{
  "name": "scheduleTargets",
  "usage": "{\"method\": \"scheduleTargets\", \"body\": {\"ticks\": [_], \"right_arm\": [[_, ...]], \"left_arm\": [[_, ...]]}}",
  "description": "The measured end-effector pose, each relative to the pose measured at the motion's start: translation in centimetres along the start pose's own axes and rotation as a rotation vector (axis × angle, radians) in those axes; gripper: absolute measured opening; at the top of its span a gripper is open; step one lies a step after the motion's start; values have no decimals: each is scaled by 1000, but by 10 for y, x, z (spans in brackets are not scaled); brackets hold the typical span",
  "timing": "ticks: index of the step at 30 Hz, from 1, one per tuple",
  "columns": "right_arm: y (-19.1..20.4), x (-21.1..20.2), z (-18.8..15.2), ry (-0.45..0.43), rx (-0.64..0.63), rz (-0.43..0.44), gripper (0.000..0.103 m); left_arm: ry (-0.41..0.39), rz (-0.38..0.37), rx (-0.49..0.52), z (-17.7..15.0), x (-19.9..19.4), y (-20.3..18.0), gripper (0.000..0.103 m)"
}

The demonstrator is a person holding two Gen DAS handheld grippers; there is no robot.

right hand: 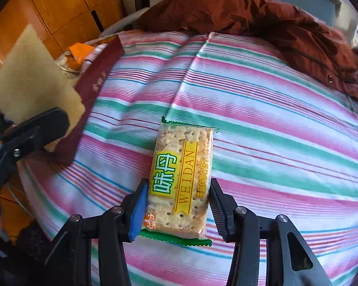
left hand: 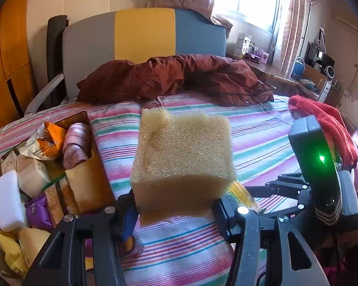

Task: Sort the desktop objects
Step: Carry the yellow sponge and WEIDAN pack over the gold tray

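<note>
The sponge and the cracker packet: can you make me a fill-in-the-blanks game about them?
1. The left gripper holds a yellow ____.
2. The right gripper holds a packet of ____.
3. The bedsheet has a pattern of ____.
4. The box of sorted things sits to the ____ of the sponge in the left wrist view.

Missing words: sponge; crackers; stripes; left

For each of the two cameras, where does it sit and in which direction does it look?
Left wrist: sits on the left gripper, looking along its fingers over the bed toward the headboard; it shows the held sponge, the box at left and the right gripper's body at right.
Right wrist: sits on the right gripper, looking steeply down at the cracker pack between its fingers; the left gripper shows at left.
Shared: sponge, box, bed, brown jacket.
</note>
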State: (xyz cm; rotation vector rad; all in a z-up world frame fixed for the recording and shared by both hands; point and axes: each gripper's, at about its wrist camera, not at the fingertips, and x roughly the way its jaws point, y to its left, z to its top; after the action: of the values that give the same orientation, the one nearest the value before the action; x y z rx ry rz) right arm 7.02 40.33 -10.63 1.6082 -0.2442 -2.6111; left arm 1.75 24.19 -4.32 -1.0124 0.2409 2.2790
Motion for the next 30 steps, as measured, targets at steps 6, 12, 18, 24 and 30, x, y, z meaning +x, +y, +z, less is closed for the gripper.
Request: {"method": "scheduleTargets", "body": {"ticks": [6,12,18,24,30], "right_arm": [[14,-8,1,-36,19,36,49],[28,-17,6,-81,39,62,49],[47,-30,19,-136,38,96,49],[76,-39,36,-178,12,140,49],[114,-43,53,-204,-44,199,49]], "left_arm": [[-20,19,-28,-1,-10,15,55],[-52,49,-44,-1,-24,29,55],[-80,82,-83,-3,-39,51,55],[-93,124,-169,-9,-55,91,55],[-94,198,-278,-26,-70,145,55]]}}
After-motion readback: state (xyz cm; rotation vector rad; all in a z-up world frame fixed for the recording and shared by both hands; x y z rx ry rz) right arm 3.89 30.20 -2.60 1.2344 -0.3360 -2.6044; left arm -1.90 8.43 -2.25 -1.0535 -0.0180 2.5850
